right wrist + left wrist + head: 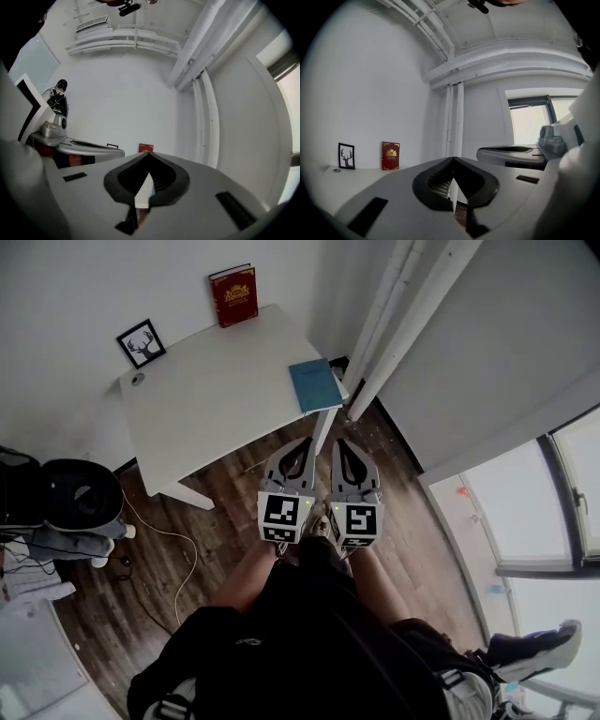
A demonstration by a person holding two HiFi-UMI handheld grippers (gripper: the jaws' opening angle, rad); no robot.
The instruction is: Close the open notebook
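A blue notebook [315, 385] lies flat with its cover down at the near right corner of the white table [216, 399]. My left gripper [303, 441] and right gripper [343, 442] hang side by side over the wooden floor, just short of that corner and apart from the notebook. Both have their jaws shut with nothing between them. In the left gripper view the left gripper [452, 159] points level at the wall, as does the right gripper [147, 154] in its own view. The notebook is hidden in both gripper views.
A red book [233, 295] leans on the wall behind the table, beside a framed deer picture [142, 342]. White pipes [403, 324] run up at the table's right. A window [525, 502] lies further right. Black bags [70, 493] and a cable [178, 549] sit left.
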